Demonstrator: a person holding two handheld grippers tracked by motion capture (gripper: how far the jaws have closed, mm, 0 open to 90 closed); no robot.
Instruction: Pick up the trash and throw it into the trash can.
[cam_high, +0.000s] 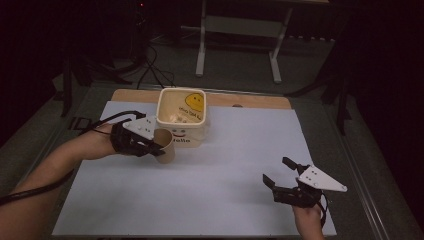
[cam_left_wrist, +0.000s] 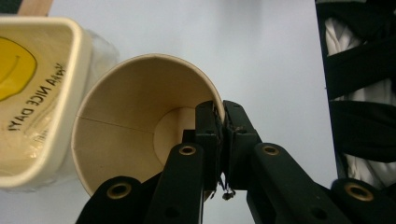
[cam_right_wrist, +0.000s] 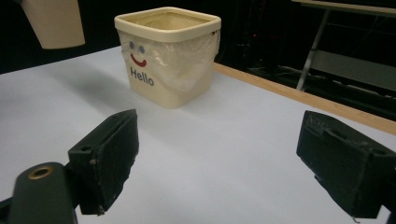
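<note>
Resting near the table's front edge, the right gripper (cam_high: 280, 172) spreads its jaws wide over bare white tabletop (cam_high: 225, 185), with open room all around. Farther back, the left gripper (cam_left_wrist: 223, 135) pinches the rim of a tan paper cup (cam_high: 165, 145), lifted and tilted, mouth toward the hand, just beside the square cream bin (cam_high: 181, 120) lined with clear plastic.
</note>
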